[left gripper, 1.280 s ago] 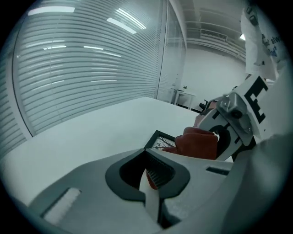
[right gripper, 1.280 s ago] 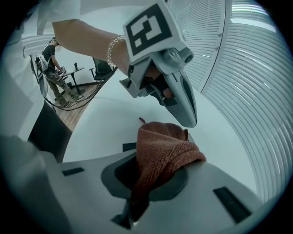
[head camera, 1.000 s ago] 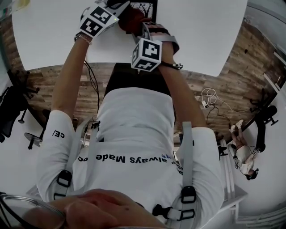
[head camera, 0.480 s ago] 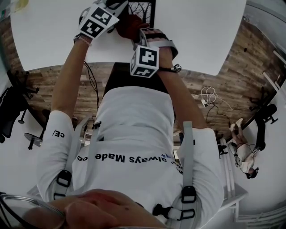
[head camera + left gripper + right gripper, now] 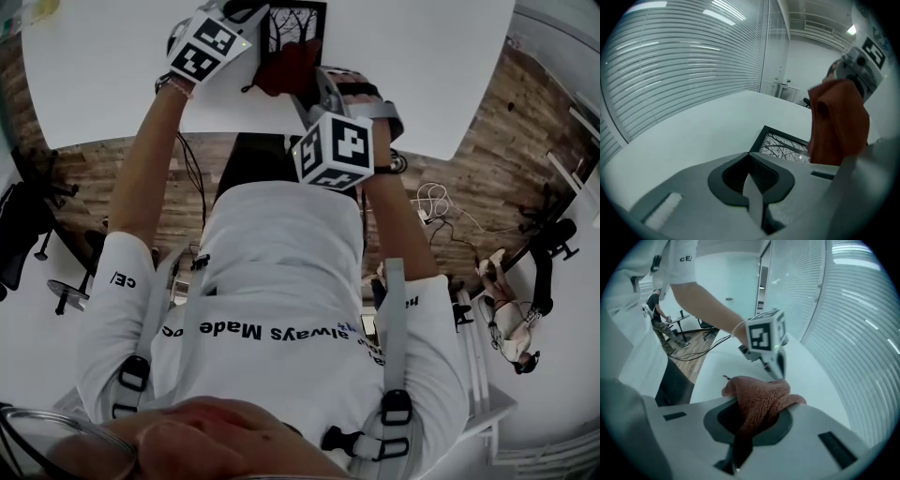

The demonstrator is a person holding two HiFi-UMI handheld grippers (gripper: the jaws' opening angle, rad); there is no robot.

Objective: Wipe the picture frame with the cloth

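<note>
left gripper (image 5: 749, 154) fingers pressed together, tips at picture frame (image 5: 298, 21) corner | right gripper (image 5: 752, 401) fingers clamped on cloth (image 5: 286, 67) | cloth over frame, 12 o'clock on table (image 5: 422, 66)

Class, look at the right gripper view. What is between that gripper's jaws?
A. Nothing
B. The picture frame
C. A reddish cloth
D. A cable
C. The right gripper has its jaws closed on the cloth, which bunches up out of them.
</note>
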